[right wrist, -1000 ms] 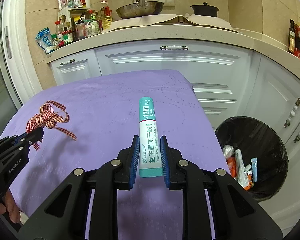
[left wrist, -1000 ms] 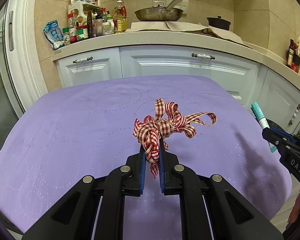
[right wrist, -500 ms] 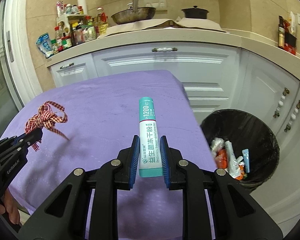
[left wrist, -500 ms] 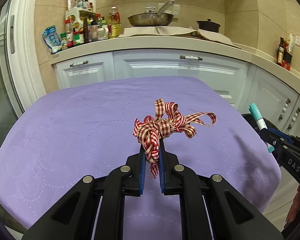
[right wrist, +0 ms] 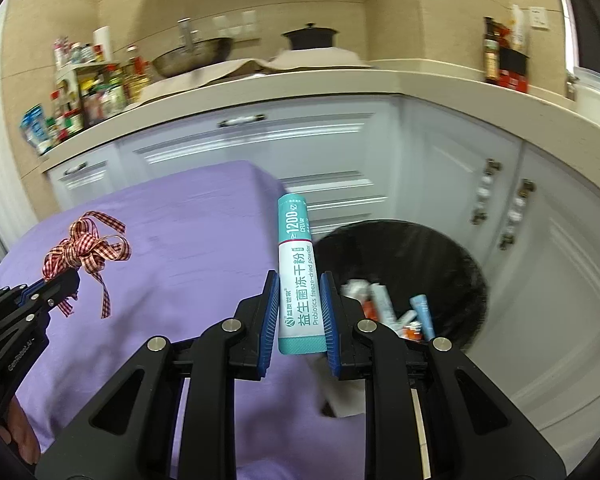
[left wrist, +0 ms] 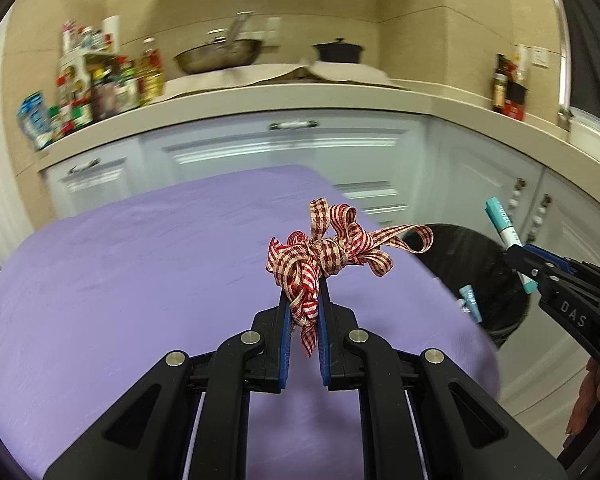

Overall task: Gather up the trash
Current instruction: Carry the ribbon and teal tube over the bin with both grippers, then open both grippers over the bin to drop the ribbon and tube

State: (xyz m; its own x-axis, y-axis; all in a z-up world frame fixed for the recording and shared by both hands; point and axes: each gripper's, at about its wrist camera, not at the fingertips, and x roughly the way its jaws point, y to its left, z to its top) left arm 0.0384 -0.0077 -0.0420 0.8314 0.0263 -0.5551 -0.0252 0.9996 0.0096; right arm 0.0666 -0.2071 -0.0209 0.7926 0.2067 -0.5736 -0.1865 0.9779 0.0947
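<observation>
My left gripper (left wrist: 303,292) is shut on a red and white checked ribbon bow (left wrist: 332,248) and holds it above the right part of the purple table (left wrist: 140,280). It also shows in the right wrist view (right wrist: 86,250). My right gripper (right wrist: 299,280) is shut on a teal and white probiotics sachet (right wrist: 298,272), upright, over the table's right edge. The sachet also shows in the left wrist view (left wrist: 506,232). A black-lined trash bin (right wrist: 404,276) stands on the floor to the right of the table, with several wrappers inside.
White kitchen cabinets (right wrist: 340,152) and a beige counter (right wrist: 300,84) run behind and to the right. A pan (right wrist: 192,54), a black pot (right wrist: 310,36) and a crowded spice rack (right wrist: 88,96) stand on the counter.
Both grippers have moved to the right toward the trash bin with their loads still held. The bin now shows in the left wrist view and sits closer in the right one.
</observation>
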